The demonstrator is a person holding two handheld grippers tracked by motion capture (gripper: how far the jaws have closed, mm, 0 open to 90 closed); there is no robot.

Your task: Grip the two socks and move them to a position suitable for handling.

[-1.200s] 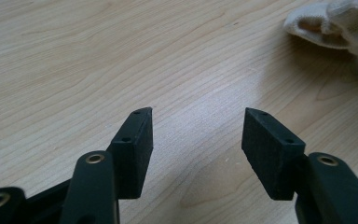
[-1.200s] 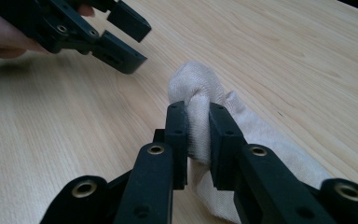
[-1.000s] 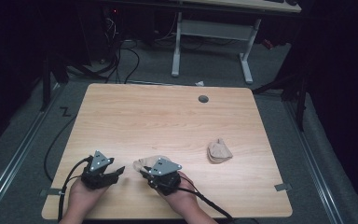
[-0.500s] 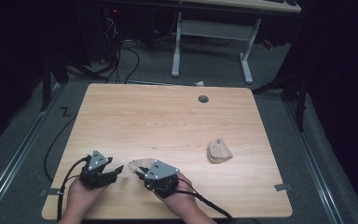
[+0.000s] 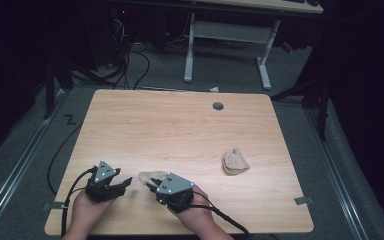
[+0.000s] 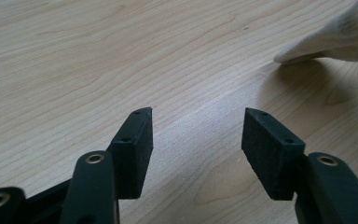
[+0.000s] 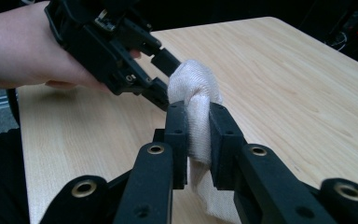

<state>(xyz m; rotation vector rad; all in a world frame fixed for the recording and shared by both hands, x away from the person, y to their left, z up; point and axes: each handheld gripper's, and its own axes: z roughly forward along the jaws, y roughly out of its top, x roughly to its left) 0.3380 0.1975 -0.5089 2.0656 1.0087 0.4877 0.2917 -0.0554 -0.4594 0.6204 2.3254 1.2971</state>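
Note:
My right gripper [image 5: 151, 183] [image 7: 196, 112] is shut on a pale beige cloth [image 5: 147, 176] [image 7: 193, 86], which bulges out above its pads and hangs down below them. Just to its left, near the table's front edge, my left gripper [image 5: 124, 184] [image 6: 196, 123] stands open and holds nothing. The cloth's tip [image 6: 335, 39] rests on the wood ahead of its jaws to the right. In the right gripper view the left gripper [image 7: 161, 74] sits right behind the cloth, its fingertips close to the fabric.
A second folded beige cloth [image 5: 235, 162] lies on the wooden table [image 5: 180, 130] to the right. A round cable hole [image 5: 218, 106] sits near the far edge. A white-legged desk [image 5: 227, 32] and cables stand beyond the table.
The right gripper has shifted slightly left with the cloth, bringing it closer to the left gripper. The left gripper has stayed in place.

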